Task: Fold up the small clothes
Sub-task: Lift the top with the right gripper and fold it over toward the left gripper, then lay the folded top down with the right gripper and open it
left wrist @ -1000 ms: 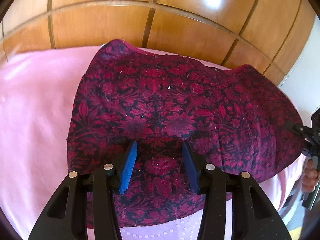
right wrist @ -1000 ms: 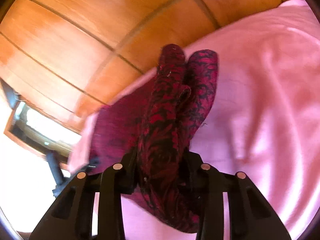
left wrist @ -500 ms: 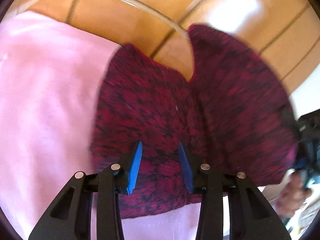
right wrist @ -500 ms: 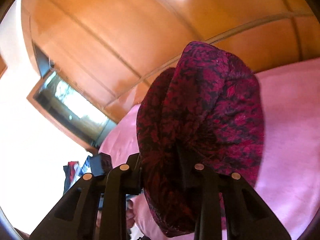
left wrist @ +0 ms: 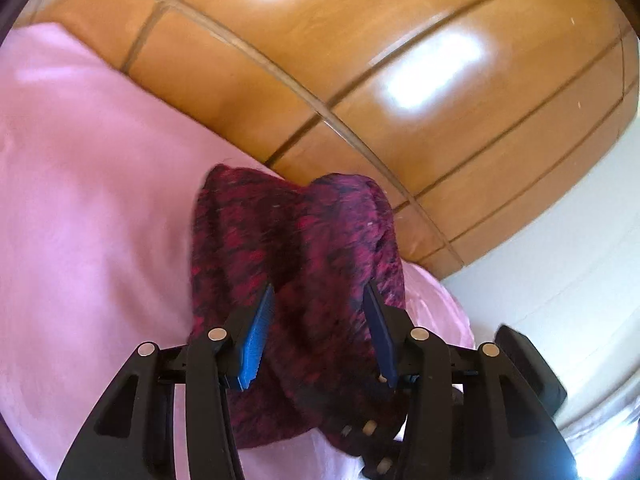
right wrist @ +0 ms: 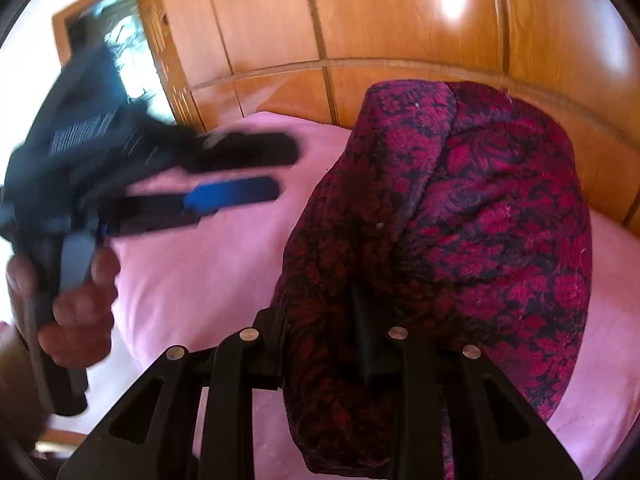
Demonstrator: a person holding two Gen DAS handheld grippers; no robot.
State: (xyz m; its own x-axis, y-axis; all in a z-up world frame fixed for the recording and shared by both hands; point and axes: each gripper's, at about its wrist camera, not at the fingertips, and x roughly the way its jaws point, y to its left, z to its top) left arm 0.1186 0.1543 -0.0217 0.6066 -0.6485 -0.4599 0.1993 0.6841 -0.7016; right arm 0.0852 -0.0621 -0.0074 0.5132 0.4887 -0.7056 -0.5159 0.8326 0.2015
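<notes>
- The right claw (right wrist: pixel 340 344) is clamped on the maroon floral cloth (right wrist: pixel 460 232), a thick bunch pinched between its fingers, the rest ballooning up over the pink bed sheet (right wrist: pixel 192 280).
- The left claw (left wrist: pixel 318 300) stands apart, blue pads (left wrist: pixel 256 340) bare, nothing gripped; the cloth (left wrist: pixel 296 264) sits between and beyond its fingers toward twelve o'clock.
- From the right wrist view, the left claw (right wrist: pixel 288 172) hangs at nine o'clock of the cloth, clear of it.
- To land this fold well, I'd say: carry the held edge across low, lay it square on the far edge, not bunched.
- The left could pin the crease before release.
- Wooden headboard (left wrist: pixel 360 80) behind; mind the cloth sliding off the sheet.
</notes>
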